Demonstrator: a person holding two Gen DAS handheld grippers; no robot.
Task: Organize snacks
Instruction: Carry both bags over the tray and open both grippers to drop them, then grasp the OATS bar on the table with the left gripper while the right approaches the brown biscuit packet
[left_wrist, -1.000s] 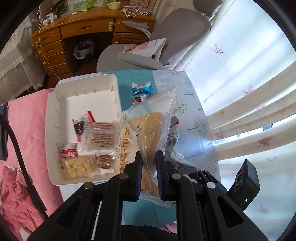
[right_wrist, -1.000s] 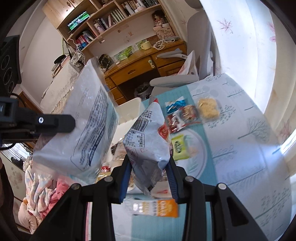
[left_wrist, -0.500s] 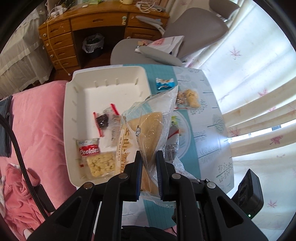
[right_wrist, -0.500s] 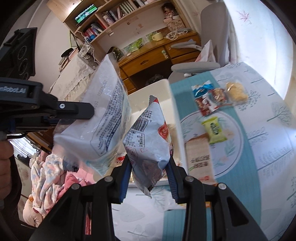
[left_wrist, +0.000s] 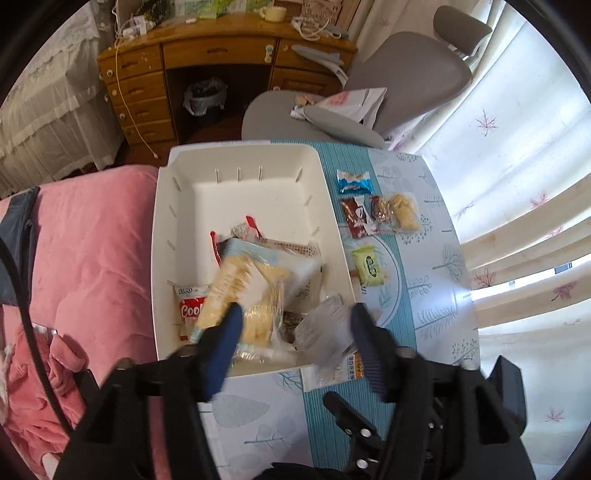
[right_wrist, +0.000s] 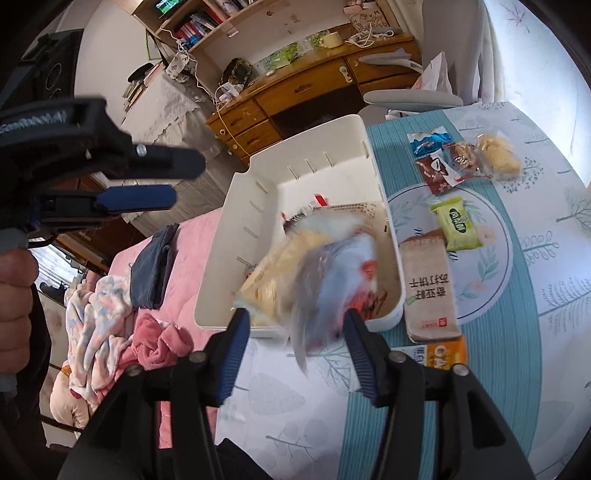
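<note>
2 grippers point down at a white plastic bin (left_wrist: 236, 184) on the table (left_wrist: 436, 266). The left gripper (left_wrist: 293, 323) tilts steeply down over the bin's near end. Its jaws have just been opening and now stand spread, gripping nothing. The bread bag (left_wrist: 251, 291), soft, clear and crinkly with yellow bread inside, lies blurred in the bin past the blue left fingertip (left_wrist: 231, 321). A hand (right_wrist: 16, 295) shows at the left edge of the right wrist view.

The right gripper (right_wrist: 295, 325) leans down over the bin's near rim. Its jaws have just been opening too and are spread apart. The silver chip bag (right_wrist: 332, 280), shiny with a red patch, is a blur between them, over the bin's near right corner; no pad presses it.

Right of the bin, on the blue striped runner, lie a flat brown cracker pack (right_wrist: 428, 288), a small green packet (right_wrist: 458, 221), a blue wrapper (right_wrist: 428, 140) and lumpy yellow cookies (right_wrist: 498, 155) in clear film.
</note>
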